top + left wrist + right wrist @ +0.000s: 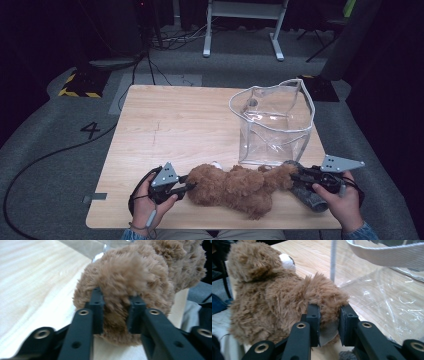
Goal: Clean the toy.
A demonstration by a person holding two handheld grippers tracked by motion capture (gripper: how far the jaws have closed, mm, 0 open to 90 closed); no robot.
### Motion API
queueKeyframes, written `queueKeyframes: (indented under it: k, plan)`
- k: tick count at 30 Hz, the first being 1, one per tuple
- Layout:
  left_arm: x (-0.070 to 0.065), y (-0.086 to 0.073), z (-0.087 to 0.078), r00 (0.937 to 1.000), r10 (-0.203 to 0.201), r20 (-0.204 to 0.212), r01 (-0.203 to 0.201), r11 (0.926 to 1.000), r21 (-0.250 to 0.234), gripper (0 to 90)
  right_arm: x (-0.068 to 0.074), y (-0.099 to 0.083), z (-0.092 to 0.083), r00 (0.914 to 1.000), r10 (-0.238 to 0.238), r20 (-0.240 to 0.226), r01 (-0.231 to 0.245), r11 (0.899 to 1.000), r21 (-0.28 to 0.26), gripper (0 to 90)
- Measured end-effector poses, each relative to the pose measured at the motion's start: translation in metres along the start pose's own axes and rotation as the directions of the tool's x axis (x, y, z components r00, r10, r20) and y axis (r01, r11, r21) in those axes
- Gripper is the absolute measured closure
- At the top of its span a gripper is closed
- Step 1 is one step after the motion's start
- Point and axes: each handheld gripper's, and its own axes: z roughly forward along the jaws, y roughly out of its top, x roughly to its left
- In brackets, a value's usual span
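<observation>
Brown fuzzy teddy bear (235,187) is lying along the near edge of my wooden worktop (175,125). My left hand-held gripper (189,188) is clamped on its head end, fur squished between the pads, and my right hand-held gripper (294,176) is pinching a leg. Just behind the bear stands a clear plastic bag (272,122), mouth open, almost touching it.

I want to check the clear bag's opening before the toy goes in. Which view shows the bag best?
The high view: the clear bag stands whole and upright on the table, its white-rimmed mouth open. The right gripper view catches just a wall and rim strip; the left gripper view, a sliver behind the plush bear.
</observation>
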Motion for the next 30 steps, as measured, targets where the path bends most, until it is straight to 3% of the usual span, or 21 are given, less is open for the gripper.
queueKeyframes:
  k: [2, 5, 9, 12, 13, 14, 18, 20, 23, 25, 27, 30]
  plan:
    - [0.000, 0.000, 0.000, 0.9996, 0.023, -0.015, -0.023, 0.9995, -0.021, 48.9, -0.005, 0.000, 0.004, 0.9999, 0.006, 0.015, -0.006, 1.000, 0.008, 74.4]
    - [0.000, -0.002, -0.001, 0.9968, 0.069, 0.041, -0.067, 0.9973, -0.027, 34.2, -0.011, -0.001, 0.011, 0.9992, 0.015, 0.037, -0.016, 1.000, 0.011, 74.9]
    - [-0.005, -0.008, 0.007, 0.9890, 0.112, 0.097, -0.111, 0.9936, -0.017, 27.4, -0.016, -0.003, 0.019, 0.9976, 0.029, 0.063, -0.029, 1.000, 0.012, 75.3]
    - [-0.006, -0.008, 0.011, 0.9877, 0.103, 0.118, -0.101, 0.9947, -0.017, 27.5, -0.017, -0.003, 0.023, 0.9965, 0.030, 0.078, -0.031, 0.999, 0.012, 75.5]
    - [-0.005, -0.008, 0.013, 0.9855, 0.099, 0.138, -0.099, 0.9951, -0.010, 30.5, -0.018, -0.003, 0.024, 0.9963, 0.029, 0.081, -0.030, 0.999, 0.017, 75.5]
    - [-0.005, -0.007, 0.014, 0.9829, 0.094, 0.158, -0.095, 0.9955, -0.002, 39.8, -0.018, -0.003, 0.025, 0.9958, 0.034, 0.085, -0.036, 0.999, 0.012, 75.4]
    - [-0.001, -0.004, 0.019, 0.9845, 0.046, 0.170, -0.053, 0.9977, 0.042, 63.6, -0.023, -0.004, 0.027, 0.9955, 0.047, 0.082, -0.048, 0.999, 0.006, 73.9]
    - [0.005, -0.003, 0.022, 0.9932, -0.031, 0.112, 0.023, 0.9975, 0.066, 72.5, -0.025, -0.003, 0.026, 0.9958, 0.048, 0.078, -0.047, 0.999, -0.015, 68.9]
    - [0.009, -0.001, 0.028, 0.9945, -0.082, 0.066, 0.077, 0.9946, 0.069, 76.3, -0.025, -0.003, 0.016, 0.9888, 0.052, 0.140, -0.046, 0.998, -0.047, 53.6]
    - [0.009, 0.001, 0.032, 0.9950, -0.089, 0.046, 0.086, 0.9943, 0.064, 76.8, -0.025, -0.004, 0.007, 0.9832, 0.065, 0.170, -0.054, 0.996, -0.068, 45.6]
    - [0.010, 0.003, 0.034, 0.9968, -0.075, 0.029, 0.073, 0.9952, 0.065, 76.7, -0.025, -0.008, -0.004, 0.9757, 0.066, 0.209, -0.049, 0.995, -0.083, 43.4]
    - [0.012, 0.004, 0.035, 0.9967, -0.078, 0.024, 0.076, 0.9955, 0.056, 76.7, -0.025, -0.018, -0.016, 0.9667, 0.023, 0.255, -0.025, 1.000, 0.004, 38.8]
